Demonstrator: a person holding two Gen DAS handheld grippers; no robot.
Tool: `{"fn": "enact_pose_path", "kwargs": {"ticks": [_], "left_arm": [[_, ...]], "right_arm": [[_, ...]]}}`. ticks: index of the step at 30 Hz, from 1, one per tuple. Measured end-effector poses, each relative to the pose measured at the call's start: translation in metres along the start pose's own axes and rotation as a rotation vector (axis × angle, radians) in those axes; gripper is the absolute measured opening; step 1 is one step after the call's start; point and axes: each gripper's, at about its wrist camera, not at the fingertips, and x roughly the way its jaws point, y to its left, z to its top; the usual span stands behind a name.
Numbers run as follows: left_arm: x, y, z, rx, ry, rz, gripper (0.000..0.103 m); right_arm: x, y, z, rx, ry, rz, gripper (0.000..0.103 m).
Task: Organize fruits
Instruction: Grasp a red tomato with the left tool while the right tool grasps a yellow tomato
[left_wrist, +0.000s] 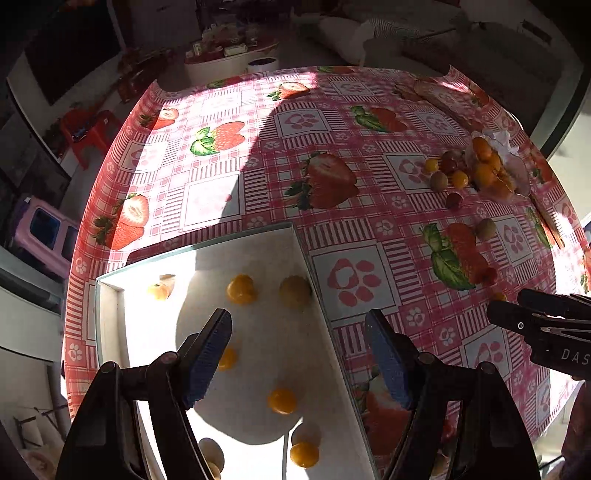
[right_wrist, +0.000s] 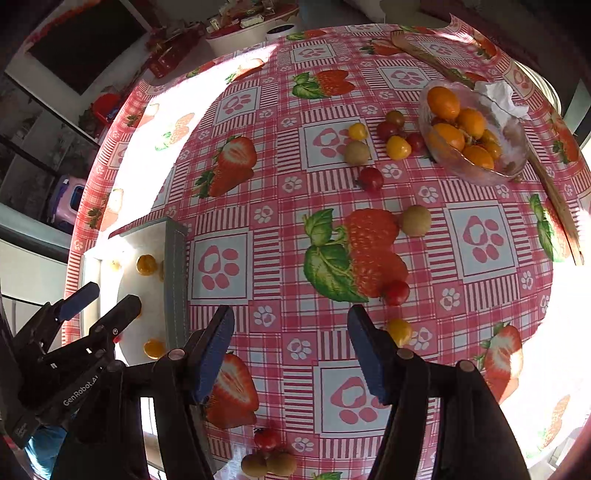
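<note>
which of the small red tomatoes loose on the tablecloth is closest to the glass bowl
The small red tomato beside the clear glass bowl of orange fruit, at its left rim next to a yellow tomato. The other red ones lie further away.

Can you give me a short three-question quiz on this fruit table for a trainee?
1. True or false: the left hand-held gripper is shut on a fruit.
2. What colour are the fruits in the white tray? A) red B) yellow C) green
3. What holds the orange fruits at the far right of the table?

Key: 1. False, its jaws stand open and empty. 2. B. 3. The glass bowl.
</note>
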Motion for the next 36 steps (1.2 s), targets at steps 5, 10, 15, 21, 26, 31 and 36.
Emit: {"fn": "enact_pose_path", "kwargs": {"ticks": [5,10,15,21,26,31,36], "left_arm": [[0.003,-0.039,0.006,0.059,0.005,-0.034,0.076],[0.003,-0.054,-0.004,0.038,0.033,-0.040,0.076],[-0.005,-0.075,-0.037,0.055,0.069,-0.058,0.076],[-0.002,-0.099,-0.072,0.007,0.158,-0.078,0.076],[0.009,-0.104,-0.089,-0.048,0.207,-0.055,0.076],[0.019,-0.096,-0.098,-0.139,0.253,-0.052,0.075],[0.021,-0.096,-0.105,-0.165,0.276,-0.051,0.075]], "right_arm": [[0.006,-0.048,-0.019,0.067,0.032,-0.070,0.068],[0.011,-0.057,-0.018,0.058,0.014,-0.073,0.065],[0.015,-0.055,-0.013,0.021,0.009,-0.059,0.060],[0.017,-0.056,-0.009,-0.012,0.020,-0.039,0.058],[0.020,-0.054,-0.008,-0.047,0.027,-0.033,0.058],[0.025,-0.047,-0.007,-0.092,0.029,-0.048,0.053],[0.028,-0.039,-0.006,-0.156,0.021,-0.089,0.045]]}}
